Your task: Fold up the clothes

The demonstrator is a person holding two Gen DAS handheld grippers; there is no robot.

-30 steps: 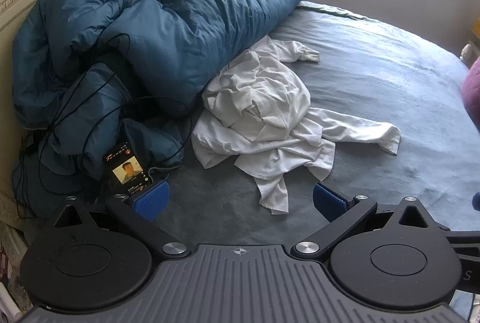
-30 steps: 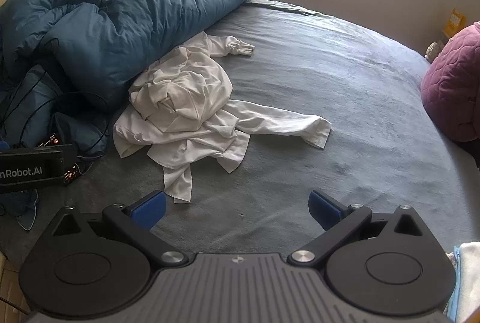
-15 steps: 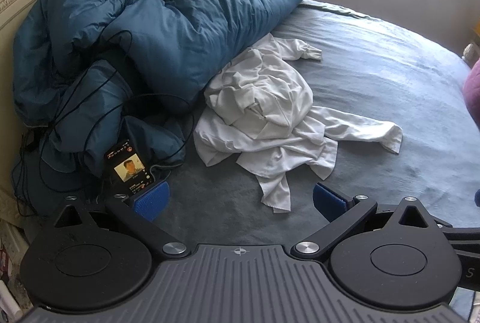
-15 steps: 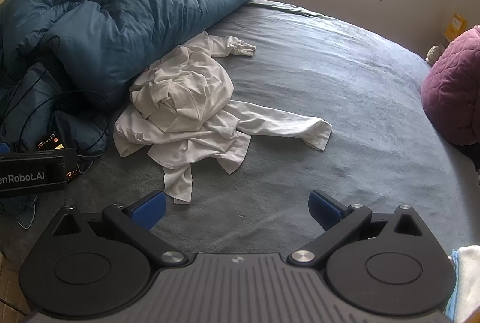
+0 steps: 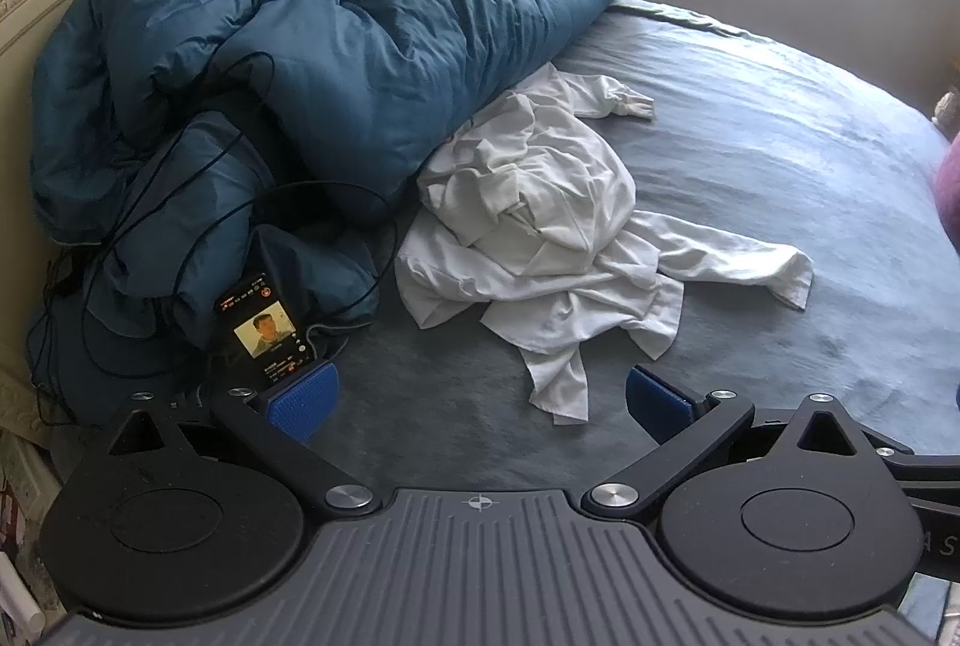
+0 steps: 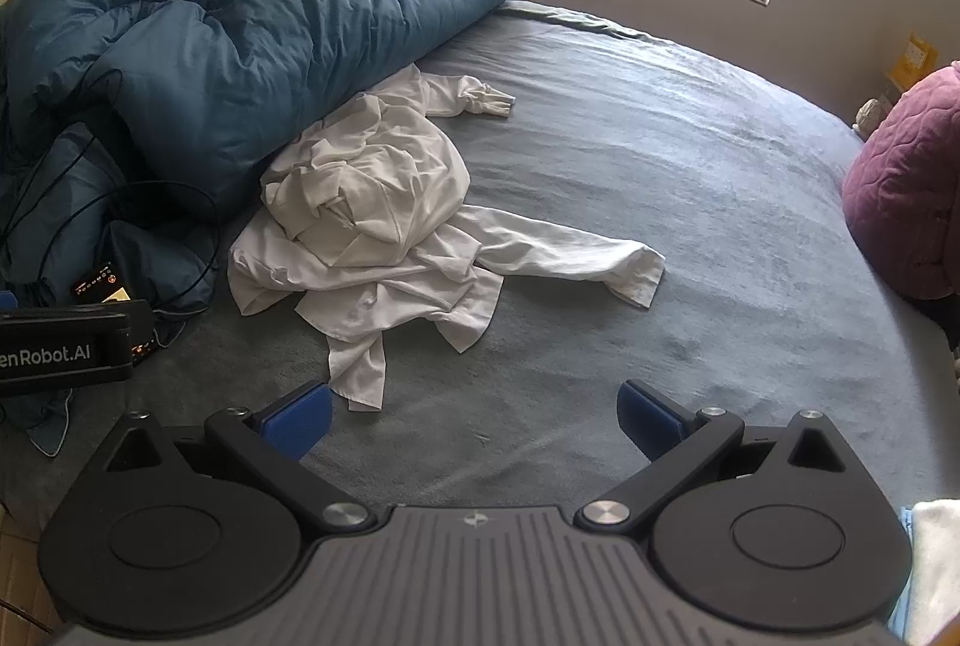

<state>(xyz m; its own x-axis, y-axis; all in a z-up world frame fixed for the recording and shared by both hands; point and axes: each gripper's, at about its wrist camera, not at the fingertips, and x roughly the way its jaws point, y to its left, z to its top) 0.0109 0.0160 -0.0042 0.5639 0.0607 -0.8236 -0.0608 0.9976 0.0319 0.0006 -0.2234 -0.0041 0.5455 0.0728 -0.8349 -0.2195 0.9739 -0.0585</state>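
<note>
Shirt (image 6: 390, 232) crumpled against duvet (image 6: 240, 46); bedsheet (image 6: 690, 166) open rightward.

We see the left gripper (image 5: 477, 397) held low, its two blue pads (image 5: 303, 397) far apart, so the jaws stand wide and grip nothing. Its black linkage arms spread out to both sides from the grey ribbed body. The right gripper (image 6: 474, 412) has the same pose: its blue pads (image 6: 651, 415) are wide apart and nothing is between them. In the right wrist view, the body of the left gripper shows at the left edge, just beside the right one. Both point forward.
</note>
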